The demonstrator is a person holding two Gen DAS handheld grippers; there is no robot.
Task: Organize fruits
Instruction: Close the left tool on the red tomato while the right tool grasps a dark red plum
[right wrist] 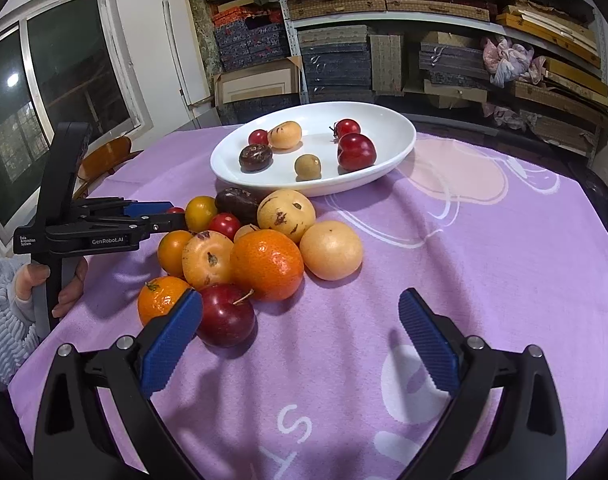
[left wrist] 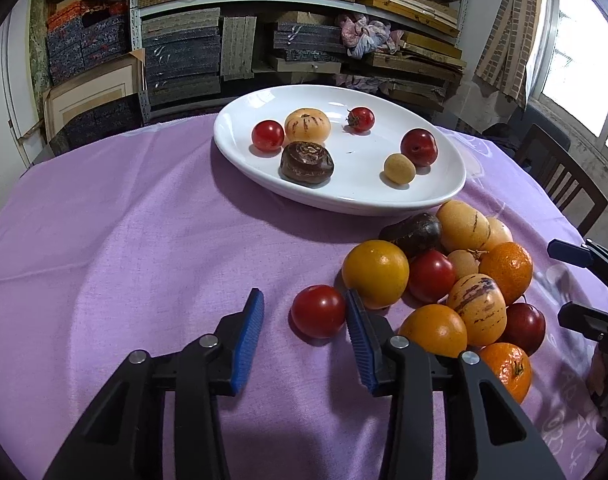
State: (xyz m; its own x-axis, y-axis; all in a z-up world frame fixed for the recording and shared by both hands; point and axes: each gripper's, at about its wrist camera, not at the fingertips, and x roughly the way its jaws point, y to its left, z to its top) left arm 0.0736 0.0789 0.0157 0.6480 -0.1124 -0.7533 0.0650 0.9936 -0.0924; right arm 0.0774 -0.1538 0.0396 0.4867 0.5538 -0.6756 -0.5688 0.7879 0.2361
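A white oval plate at the far side of the purple cloth holds several small fruits: tomatoes, a plum, a striped yellow melon, a dark brown fruit. A pile of fruit lies in front of it, with oranges, melons, plums and tomatoes. A red tomato sits at the pile's left edge, between the tips of my left gripper. Its right pad is against the tomato and a gap shows at the left pad. My right gripper stands wide open. A dark red plum lies just inside its left finger.
Shelves stacked with boxes fill the wall behind the table. Wooden chairs stand at the table's sides, near windows. A person's hand in a fuzzy sleeve holds the left gripper's handle.
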